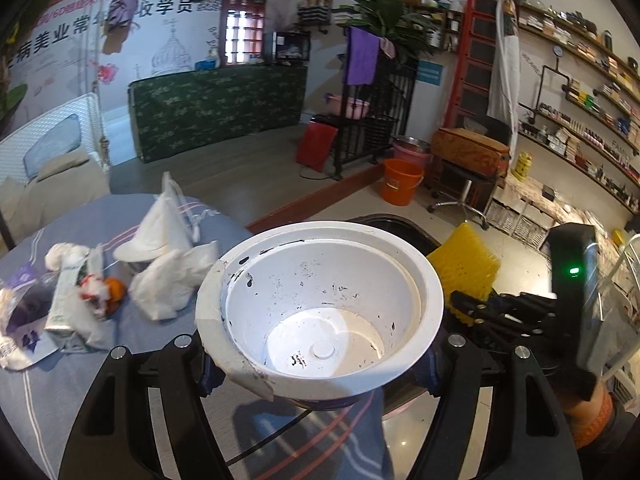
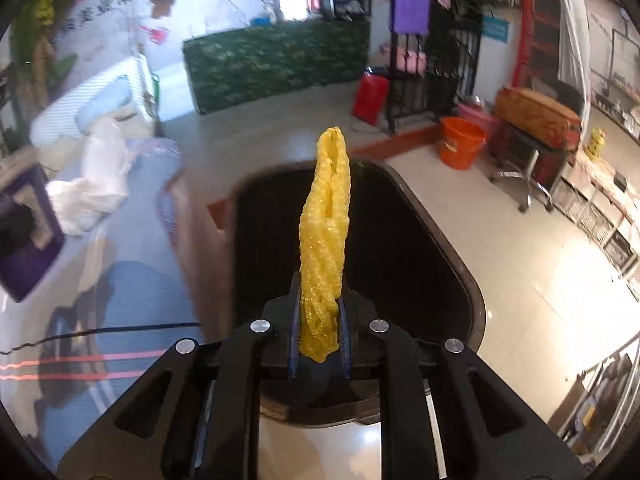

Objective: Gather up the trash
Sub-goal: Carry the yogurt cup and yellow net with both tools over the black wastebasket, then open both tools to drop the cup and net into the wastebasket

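Observation:
My left gripper [image 1: 320, 376] is shut on a dirty white plastic bowl [image 1: 320, 300], held upright at the table's right edge, partly over the black trash bin [image 1: 404, 228]. My right gripper [image 2: 319, 332] is shut on a yellow foam net [image 2: 326, 236], holding it upright over the open black bin [image 2: 400, 248]. The right gripper with the yellow net [image 1: 464, 268] also shows in the left wrist view, just right of the bowl. More trash lies on the table: crumpled white tissues [image 1: 168, 256], a wrapper [image 1: 24, 312] and a small orange scrap [image 1: 114, 290].
The table has a blue striped cloth [image 1: 120, 360]. An orange bucket [image 1: 400, 182] stands on the floor beyond the bin, with a stool [image 1: 464, 176] to its right. A green padded panel [image 1: 216, 108] and a black rack [image 1: 372, 120] stand farther back. Shelves line the right wall.

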{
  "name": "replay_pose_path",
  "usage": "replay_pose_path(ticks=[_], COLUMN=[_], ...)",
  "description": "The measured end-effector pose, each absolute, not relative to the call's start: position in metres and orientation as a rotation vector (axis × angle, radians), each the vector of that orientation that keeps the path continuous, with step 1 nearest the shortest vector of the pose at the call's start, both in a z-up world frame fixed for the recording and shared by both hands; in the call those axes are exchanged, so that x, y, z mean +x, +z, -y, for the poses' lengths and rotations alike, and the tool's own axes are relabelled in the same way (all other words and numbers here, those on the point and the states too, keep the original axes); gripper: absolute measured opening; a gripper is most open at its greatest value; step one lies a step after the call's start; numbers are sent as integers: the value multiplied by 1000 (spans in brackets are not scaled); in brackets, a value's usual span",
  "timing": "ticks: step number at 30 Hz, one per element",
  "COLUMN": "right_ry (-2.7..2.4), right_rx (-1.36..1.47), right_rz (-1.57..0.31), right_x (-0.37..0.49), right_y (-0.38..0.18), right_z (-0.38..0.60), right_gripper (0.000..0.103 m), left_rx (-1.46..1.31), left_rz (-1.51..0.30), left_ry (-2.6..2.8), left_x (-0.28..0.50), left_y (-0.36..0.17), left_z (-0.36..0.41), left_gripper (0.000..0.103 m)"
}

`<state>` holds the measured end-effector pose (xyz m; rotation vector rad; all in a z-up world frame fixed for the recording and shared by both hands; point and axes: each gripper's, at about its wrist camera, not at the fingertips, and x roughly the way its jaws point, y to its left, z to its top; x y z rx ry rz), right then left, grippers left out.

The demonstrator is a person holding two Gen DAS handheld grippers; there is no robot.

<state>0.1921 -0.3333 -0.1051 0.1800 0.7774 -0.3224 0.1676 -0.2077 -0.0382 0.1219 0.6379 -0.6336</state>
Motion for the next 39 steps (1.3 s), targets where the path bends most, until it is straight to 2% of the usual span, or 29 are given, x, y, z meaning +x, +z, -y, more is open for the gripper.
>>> replay_pose_path(ticks=[3,4,5,7,10,13,24,30,35,37,39], right_ry=[-347,-346,-351,-372,-377,-384,-433,-498,-542,-549,-556], right_rx=[205,213,216,232,248,261,274,308,341,352,363], right_rz=[-802,-813,-823,-817,-799,-776,-732,-680,-654,-652,-648], right_x=[200,204,206,204,195,181,132,117,109,108,106], right_y=[-120,-125,-128,-132,-129,-122,-102,-89,-85,-86,-86], right_z=[346,349,349,350,347,345,351,367,380,380,380], right_gripper=[20,28,41,53,54,65,67,73,74,74,74], left_rx=[134,139,142,149,158,169,217,263,295,298,304], left_rz=[-647,-653,-659,-669,-685,-694,-763,-814,-862,-878,-870], left_ry=[-660,-666,-669,-677,-685,-695,-750,-788,-796,-797,-799], left_x=[169,171,172,176,183,187,203,206,208,210,210], left_y=[-42,-44,-45,-48,-52,-54,-70,-83,-93,-95,-95], left_z=[221,225,228,234,243,256,296,322,333,336,338], left_gripper=[71,71,71,71,71,71,71,71,71,81,87])
